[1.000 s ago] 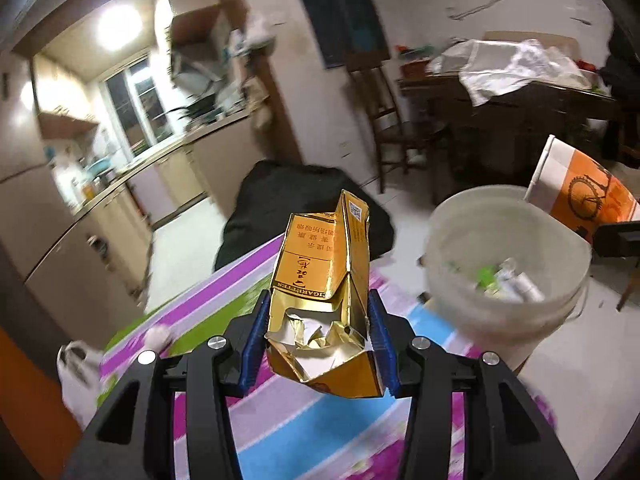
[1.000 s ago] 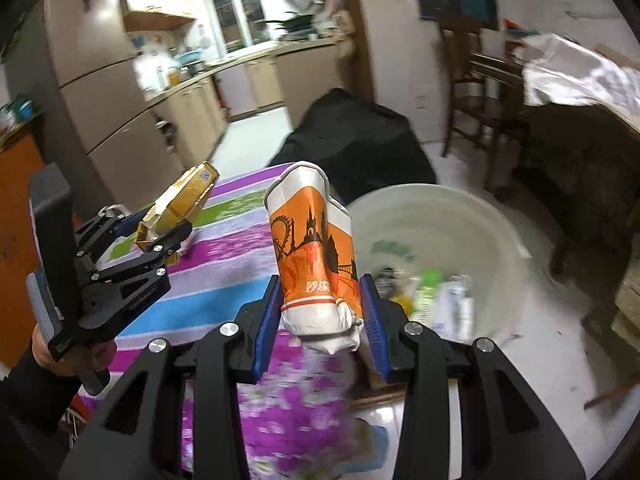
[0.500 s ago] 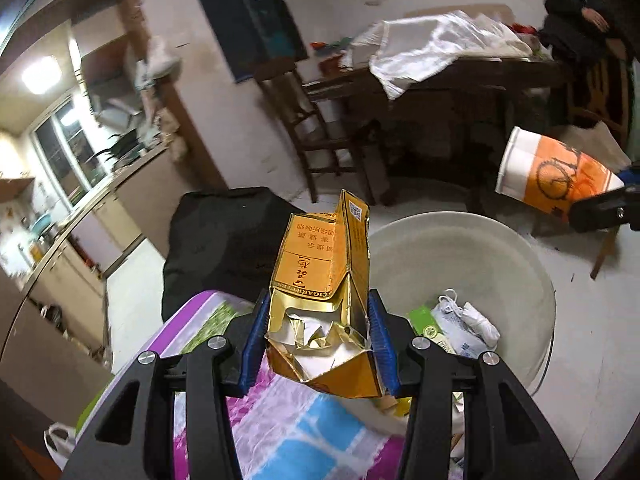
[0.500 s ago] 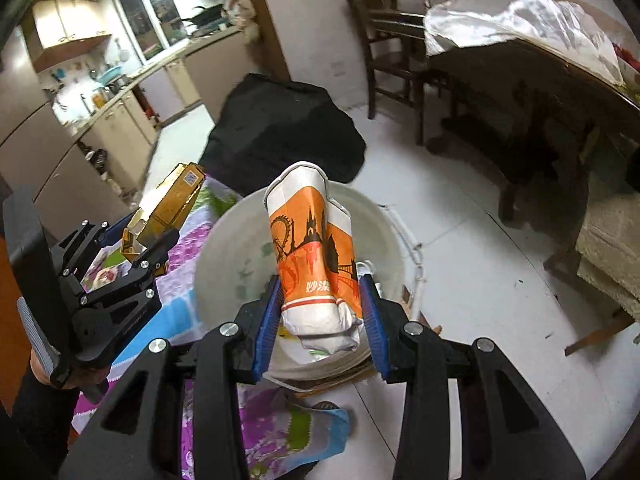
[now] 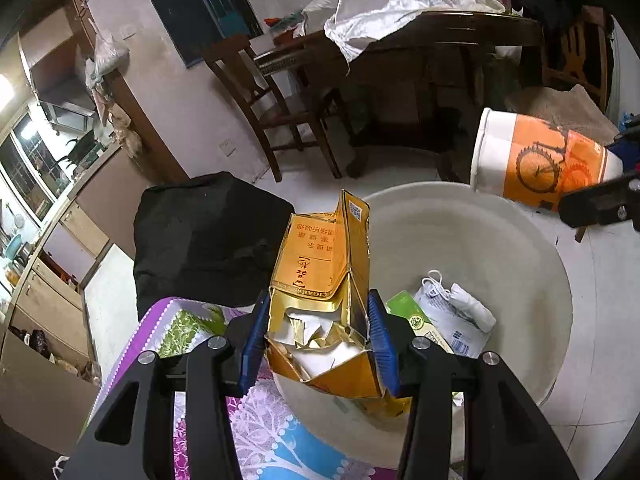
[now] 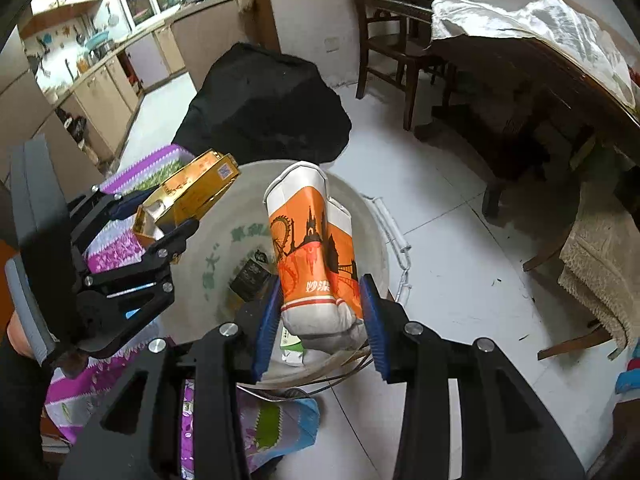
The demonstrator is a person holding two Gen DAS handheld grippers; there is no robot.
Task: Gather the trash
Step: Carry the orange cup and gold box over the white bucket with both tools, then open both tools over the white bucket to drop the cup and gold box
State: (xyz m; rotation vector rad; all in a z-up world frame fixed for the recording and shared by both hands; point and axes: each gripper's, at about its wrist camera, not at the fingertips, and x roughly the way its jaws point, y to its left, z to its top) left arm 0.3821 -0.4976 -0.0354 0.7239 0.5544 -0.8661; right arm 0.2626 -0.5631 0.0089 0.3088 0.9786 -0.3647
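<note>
My left gripper (image 5: 316,340) is shut on a crumpled gold cigarette pack (image 5: 324,276) and holds it over the near rim of a white plastic bucket (image 5: 520,248). The bucket holds paper and packaging trash (image 5: 448,316). My right gripper (image 6: 320,320) is shut on a squashed orange and white paper cup (image 6: 310,240) above the same bucket (image 6: 224,240). The cup also shows in the left wrist view (image 5: 536,160) at the right, above the bucket's far rim. The left gripper with the gold pack (image 6: 188,196) shows at the left of the right wrist view.
A table with a striped floral cloth (image 5: 256,420) lies under the left gripper. A black bag (image 5: 204,236) sits on the floor behind the bucket. Wooden chairs (image 5: 264,96) and a dark table with white cloth (image 5: 400,12) stand beyond. Kitchen cabinets (image 6: 104,80) are at far left.
Both grippers have swung from over the table to over the bucket, each still holding its piece of trash. The bucket now fills the middle of both views.
</note>
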